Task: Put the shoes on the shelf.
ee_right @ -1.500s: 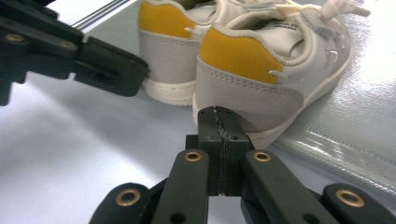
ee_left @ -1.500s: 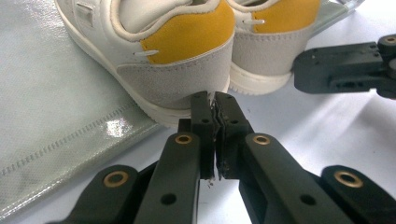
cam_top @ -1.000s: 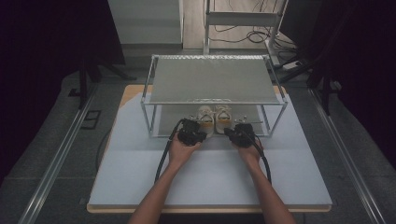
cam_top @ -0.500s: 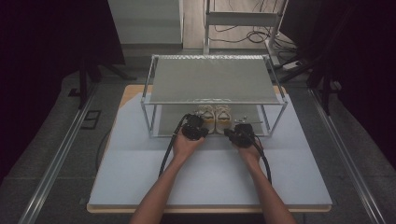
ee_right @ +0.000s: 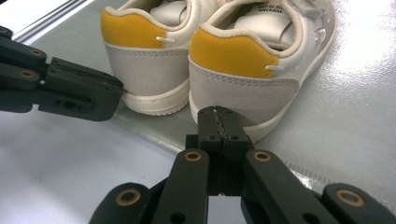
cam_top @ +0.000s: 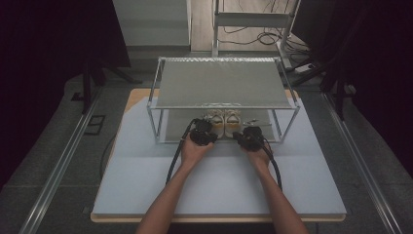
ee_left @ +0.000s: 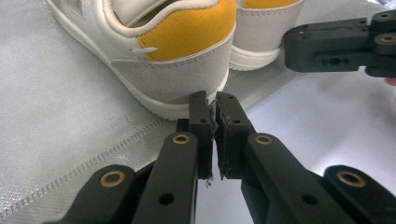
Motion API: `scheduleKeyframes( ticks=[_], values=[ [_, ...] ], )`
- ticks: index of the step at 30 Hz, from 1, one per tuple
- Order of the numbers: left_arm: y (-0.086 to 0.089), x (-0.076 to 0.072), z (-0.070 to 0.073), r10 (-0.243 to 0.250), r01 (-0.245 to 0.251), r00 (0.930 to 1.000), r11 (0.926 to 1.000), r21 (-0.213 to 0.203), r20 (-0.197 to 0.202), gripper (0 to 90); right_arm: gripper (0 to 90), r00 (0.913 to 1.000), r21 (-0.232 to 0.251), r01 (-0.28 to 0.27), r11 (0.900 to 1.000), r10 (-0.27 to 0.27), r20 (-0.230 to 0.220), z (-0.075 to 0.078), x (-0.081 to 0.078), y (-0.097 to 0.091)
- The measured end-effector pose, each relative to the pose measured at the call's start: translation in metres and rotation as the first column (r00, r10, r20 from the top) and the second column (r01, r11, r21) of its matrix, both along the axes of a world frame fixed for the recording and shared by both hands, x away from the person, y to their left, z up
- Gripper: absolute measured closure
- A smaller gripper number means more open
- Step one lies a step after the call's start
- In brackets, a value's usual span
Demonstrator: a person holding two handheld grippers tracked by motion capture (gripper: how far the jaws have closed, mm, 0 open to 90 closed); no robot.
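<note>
Pale mat, wire rack (over shoes)

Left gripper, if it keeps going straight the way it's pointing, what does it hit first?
Most likely the heel of the left shoe: the shut left gripper points right at it, though whether they already touch is unclear.

The high view looks down from above the table, apparently rather dimly, while both gripper views sit close behind the shoes' yellow-patched heels.
</note>
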State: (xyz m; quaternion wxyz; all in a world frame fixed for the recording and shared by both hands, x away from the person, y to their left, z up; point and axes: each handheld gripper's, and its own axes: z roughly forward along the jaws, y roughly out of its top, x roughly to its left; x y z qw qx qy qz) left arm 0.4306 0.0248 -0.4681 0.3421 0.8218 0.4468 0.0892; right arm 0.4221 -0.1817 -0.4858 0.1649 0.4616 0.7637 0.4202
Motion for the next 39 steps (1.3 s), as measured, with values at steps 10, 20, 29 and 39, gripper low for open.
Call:
scheduleKeyframes(
  ticks=[10, 20, 29, 39],
  values=[
    [-0.002, 0.003, -0.001, 0.026, -0.026, 0.9997, 0.9996, 0.01, -0.001, 84.6, 89.1, 1.0, 0.001, 0.003, 1.0, -0.003, -0.008, -0.002, 0.001, 0.0],
    [0.012, -0.017, 0.009, -0.008, 0.009, 0.9979, 1.0, -0.005, 0.065, 70.7, 84.3, 0.9993, 0.002, -0.023, 0.9997, 0.023, 0.031, 0.01, -0.015, -0.009],
    [0.036, -0.05, 0.019, 0.02, -0.013, 0.9966, 0.9958, -0.091, 0.08, 49.7, 61.2, 0.9948, 0.006, -0.084, 0.9965, 0.083, 0.058, 0.014, -0.043, -0.026],
    [0.067, -0.089, 0.02, 0.023, -0.012, 0.9943, 0.9935, -0.113, 0.104, 43.4, 52.6, 0.9884, 0.007, -0.116, 0.9932, 0.115, 0.1, 0.018, -0.075, -0.044]
  ],
)
